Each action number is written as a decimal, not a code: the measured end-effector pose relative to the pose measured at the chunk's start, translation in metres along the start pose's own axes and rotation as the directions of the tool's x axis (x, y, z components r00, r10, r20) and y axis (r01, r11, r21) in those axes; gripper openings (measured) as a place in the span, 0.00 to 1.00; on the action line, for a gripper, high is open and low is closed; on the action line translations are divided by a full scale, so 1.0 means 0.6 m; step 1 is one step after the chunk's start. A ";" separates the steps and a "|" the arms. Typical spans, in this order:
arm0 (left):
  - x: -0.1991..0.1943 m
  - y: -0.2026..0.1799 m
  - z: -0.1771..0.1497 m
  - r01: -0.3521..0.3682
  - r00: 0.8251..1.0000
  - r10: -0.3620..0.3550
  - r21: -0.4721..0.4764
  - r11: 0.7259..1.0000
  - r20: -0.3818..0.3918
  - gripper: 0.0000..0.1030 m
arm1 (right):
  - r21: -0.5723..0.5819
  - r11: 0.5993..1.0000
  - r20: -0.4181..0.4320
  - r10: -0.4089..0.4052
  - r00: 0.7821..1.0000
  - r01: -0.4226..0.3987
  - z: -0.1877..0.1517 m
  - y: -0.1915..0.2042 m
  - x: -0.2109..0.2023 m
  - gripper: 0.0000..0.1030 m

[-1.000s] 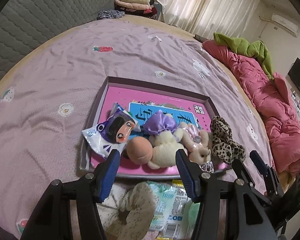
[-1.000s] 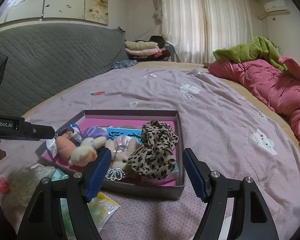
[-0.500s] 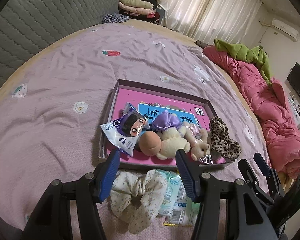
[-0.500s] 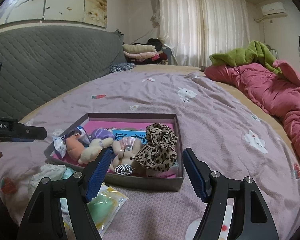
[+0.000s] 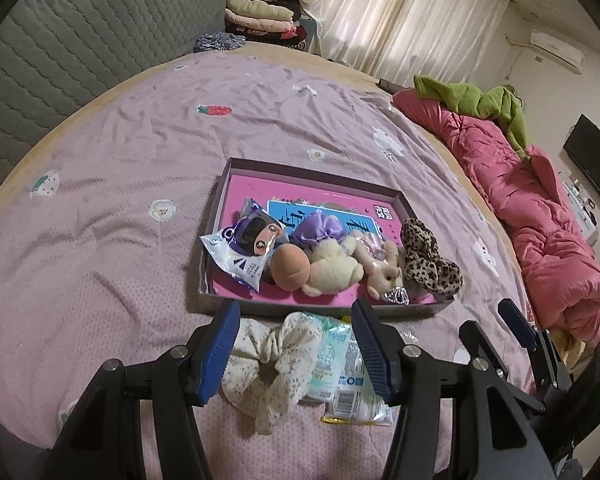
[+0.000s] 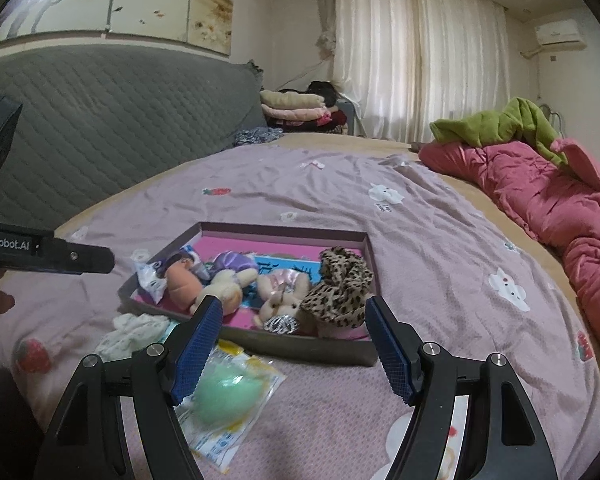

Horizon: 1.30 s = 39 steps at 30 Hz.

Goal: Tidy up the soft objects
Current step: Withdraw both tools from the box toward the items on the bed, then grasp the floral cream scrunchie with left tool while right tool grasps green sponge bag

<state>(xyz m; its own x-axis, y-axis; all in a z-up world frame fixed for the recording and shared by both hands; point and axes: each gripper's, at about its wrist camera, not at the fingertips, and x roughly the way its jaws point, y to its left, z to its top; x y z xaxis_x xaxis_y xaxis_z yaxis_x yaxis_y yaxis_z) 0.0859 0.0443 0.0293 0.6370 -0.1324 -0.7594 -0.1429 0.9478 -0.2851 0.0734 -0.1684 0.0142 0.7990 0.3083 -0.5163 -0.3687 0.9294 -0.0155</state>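
A shallow pink-bottomed box lies on the bed. It holds a doll packet, a plush toy, a small bear and a leopard scrunchie. Just in front of the box lie a cream floral scrunchie and a plastic packet with a green sponge. My left gripper is open and empty above the cream scrunchie. My right gripper is open and empty before the box's near edge.
The bed has a lilac patterned sheet. A pink quilt with a green garment lies along the right side. A grey padded headboard stands at the left. Folded clothes are stacked behind the bed.
Both grippers have drawn back from the box and risen. The cream scrunchie and packet now show fully between the left fingers. Nothing was taken hold of.
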 end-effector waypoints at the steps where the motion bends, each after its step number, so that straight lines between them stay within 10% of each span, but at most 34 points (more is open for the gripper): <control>1: -0.002 0.000 -0.002 0.001 1.000 -0.001 0.002 1.000 -0.001 0.56 | -0.006 1.000 -0.003 0.003 1.000 -0.003 -0.001 0.005 -0.003 0.73; 39: 0.026 0.020 -0.099 -0.026 0.993 0.034 0.076 0.997 -0.110 0.56 | -0.036 0.996 -0.226 0.072 0.972 -0.082 -0.072 0.067 0.012 0.73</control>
<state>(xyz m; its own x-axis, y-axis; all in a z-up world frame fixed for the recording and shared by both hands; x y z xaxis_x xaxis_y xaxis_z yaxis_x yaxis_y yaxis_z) 0.0491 0.0365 -0.0206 0.5446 -0.1310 -0.8284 -0.1010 0.9703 -0.2198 0.0440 -0.1377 -0.0272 0.6427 0.3205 -0.6958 -0.4500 0.8930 -0.0043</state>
